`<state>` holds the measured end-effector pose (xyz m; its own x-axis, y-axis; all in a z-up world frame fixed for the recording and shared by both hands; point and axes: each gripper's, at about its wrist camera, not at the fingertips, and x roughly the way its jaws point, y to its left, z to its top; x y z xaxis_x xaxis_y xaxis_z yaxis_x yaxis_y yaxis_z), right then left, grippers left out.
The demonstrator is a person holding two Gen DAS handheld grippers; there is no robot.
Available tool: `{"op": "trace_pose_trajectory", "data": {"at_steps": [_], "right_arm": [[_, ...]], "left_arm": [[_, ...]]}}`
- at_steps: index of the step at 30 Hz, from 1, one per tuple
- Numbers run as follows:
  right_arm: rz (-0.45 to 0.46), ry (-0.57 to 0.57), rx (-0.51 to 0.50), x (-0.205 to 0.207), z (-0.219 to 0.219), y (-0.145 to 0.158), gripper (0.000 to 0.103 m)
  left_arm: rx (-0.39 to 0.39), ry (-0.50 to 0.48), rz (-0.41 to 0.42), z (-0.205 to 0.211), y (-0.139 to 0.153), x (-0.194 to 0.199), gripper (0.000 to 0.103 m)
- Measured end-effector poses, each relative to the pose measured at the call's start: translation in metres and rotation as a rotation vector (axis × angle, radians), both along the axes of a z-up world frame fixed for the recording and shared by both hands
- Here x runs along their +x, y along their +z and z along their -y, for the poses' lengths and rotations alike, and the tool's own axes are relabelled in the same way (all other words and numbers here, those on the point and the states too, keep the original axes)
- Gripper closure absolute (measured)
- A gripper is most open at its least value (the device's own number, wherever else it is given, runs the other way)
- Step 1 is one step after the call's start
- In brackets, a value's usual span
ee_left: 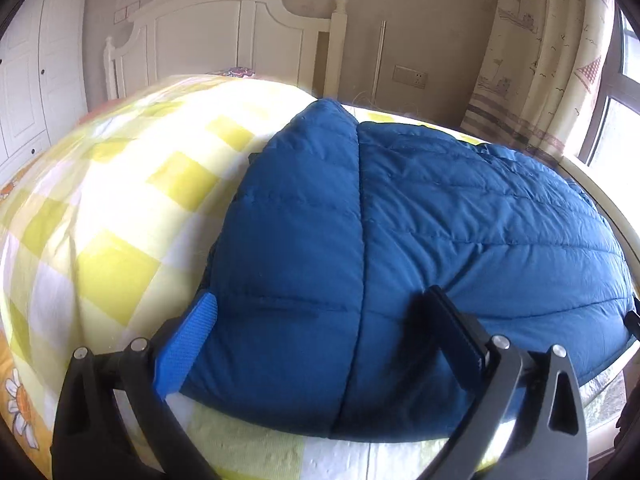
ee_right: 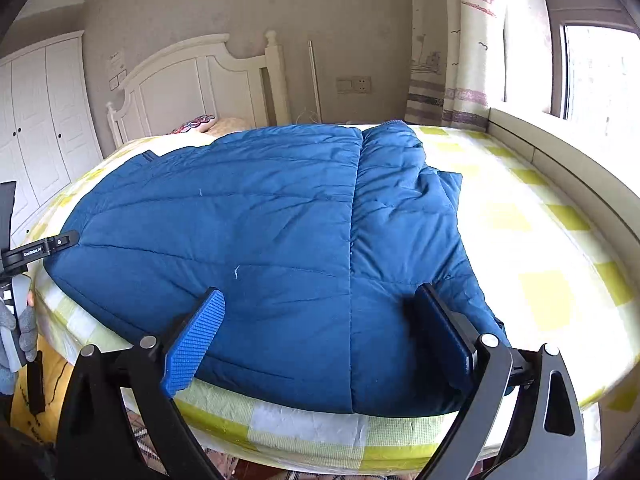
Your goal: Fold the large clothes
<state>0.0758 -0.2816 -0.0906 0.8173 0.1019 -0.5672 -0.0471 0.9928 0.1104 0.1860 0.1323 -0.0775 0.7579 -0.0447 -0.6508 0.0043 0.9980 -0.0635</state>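
Note:
A large blue quilted down coat [ee_left: 400, 240] lies flat on the bed, with both sides folded in toward a centre seam. In the right wrist view the same coat [ee_right: 248, 240] covers the near half of the mattress, and its right part is bunched in wrinkles. My left gripper [ee_left: 320, 344] stands open just above the coat's near hem, fingers apart and holding nothing. My right gripper [ee_right: 320, 328] is open too, hovering over the near hem at the bed's edge. At the far left of the right wrist view, a gloved hand [ee_right: 24, 328] holds the left gripper's body.
The bed has a yellow-and-white checked sheet [ee_left: 120, 208] and a white headboard [ee_right: 192, 80] at the far end. A pillow [ee_right: 196, 124] lies by the headboard. A window ledge [ee_right: 560, 168] and a curtain [ee_right: 452, 60] run along the right. White wardrobes [ee_right: 40, 120] stand to the left.

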Motion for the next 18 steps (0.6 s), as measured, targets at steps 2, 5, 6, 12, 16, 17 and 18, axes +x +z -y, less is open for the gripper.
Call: {"op": "trace_pose_trajectory", "data": {"at_steps": [2,5,6,12,16,17,18], "right_arm": [[-0.006,-0.014,-0.021,0.002,-0.004,0.0,0.012],[-0.043,-0.034,-0.044,0.007,-0.009,0.01,0.012],[-0.038,-0.048,-0.059,0.008,-0.012,0.016,0.012],[0.038,0.022,-0.091,0.043,-0.056,0.051,0.013],[-0.046,0.018,-0.173,0.084,-0.078,0.039,0.015],[-0.046,0.0,-0.171,0.086,-0.074,0.036,0.015],[-0.045,-0.032,-0.157,0.084,-0.065,0.034,0.014]], "left_arm": [[0.026,0.023,0.0,0.006,0.001,0.002,0.002],[0.025,0.048,-0.034,0.005,0.014,0.002,0.004],[0.025,0.051,-0.014,0.008,0.025,0.0,0.005],[0.064,-0.073,0.108,0.06,0.084,0.03,0.002],[0.198,-0.048,0.028,0.082,0.064,0.095,0.002],[0.204,-0.037,-0.018,0.079,0.053,0.11,0.002],[0.172,-0.038,-0.084,0.071,0.038,0.123,0.002]]}}
